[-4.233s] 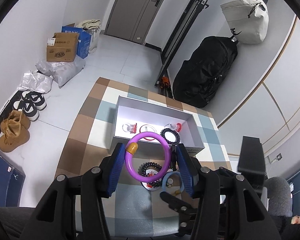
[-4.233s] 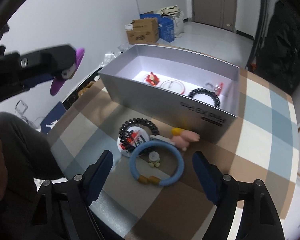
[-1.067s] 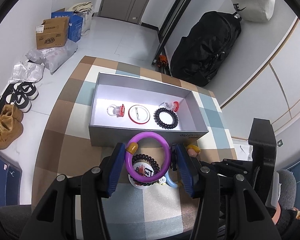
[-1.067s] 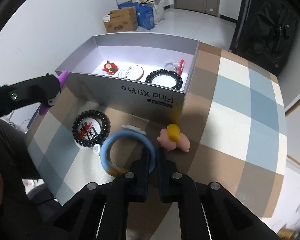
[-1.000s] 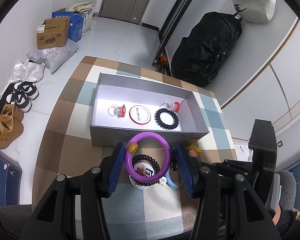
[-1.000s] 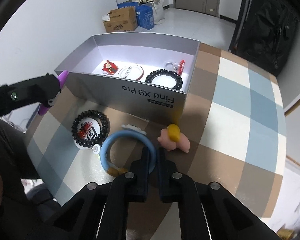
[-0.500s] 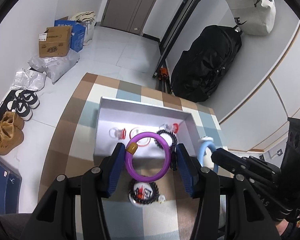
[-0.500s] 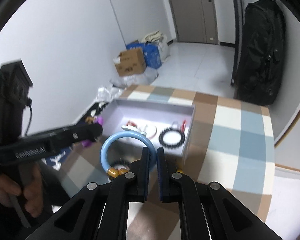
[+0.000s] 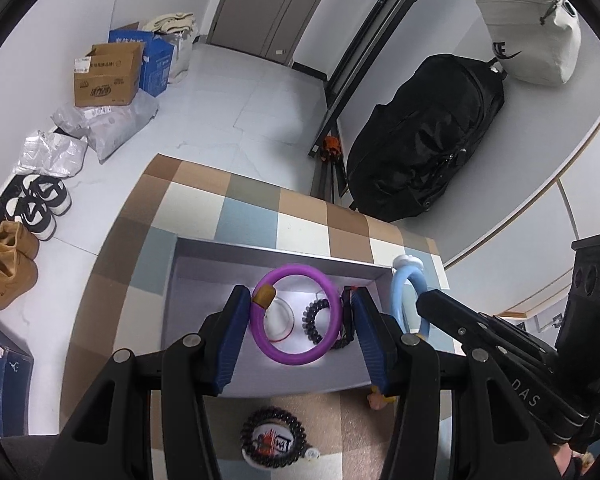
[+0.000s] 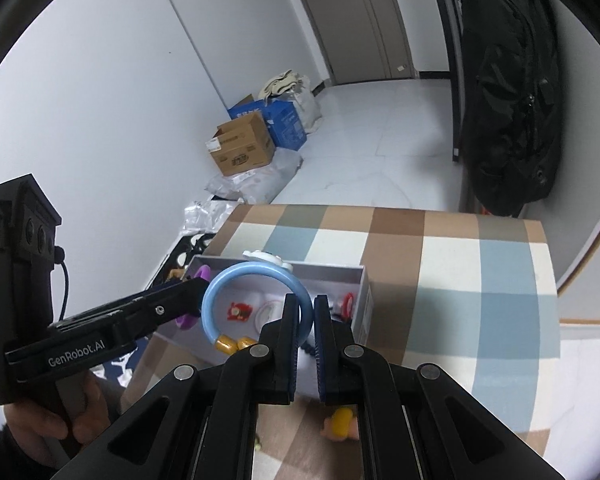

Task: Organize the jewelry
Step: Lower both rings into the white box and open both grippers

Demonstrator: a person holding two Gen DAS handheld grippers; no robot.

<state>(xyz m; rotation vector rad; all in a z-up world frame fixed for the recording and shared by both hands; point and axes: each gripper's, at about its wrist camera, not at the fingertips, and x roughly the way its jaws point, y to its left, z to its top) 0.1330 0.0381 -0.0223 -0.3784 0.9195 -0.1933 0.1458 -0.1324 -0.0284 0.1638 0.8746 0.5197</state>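
My left gripper is shut on a purple bracelet and holds it above the open grey box. My right gripper is shut on a light blue bracelet with a white flower charm, raised over the box's right end; it also shows in the left wrist view. In the box lie a black coil hair tie, a round white badge and a red trinket. On the checked cloth in front of the box lie a black coil tie around a badge and a pink toy.
The checked cloth covers a small table. Beyond it on the floor are cardboard boxes, plastic bags, shoes and a black bag against the wall. The left gripper's body is beside the box's left end.
Both grippers rose and moved forward over the box. The right gripper, shut on the blue bracelet, lifted it off the cloth and carried it up over the box's right end.
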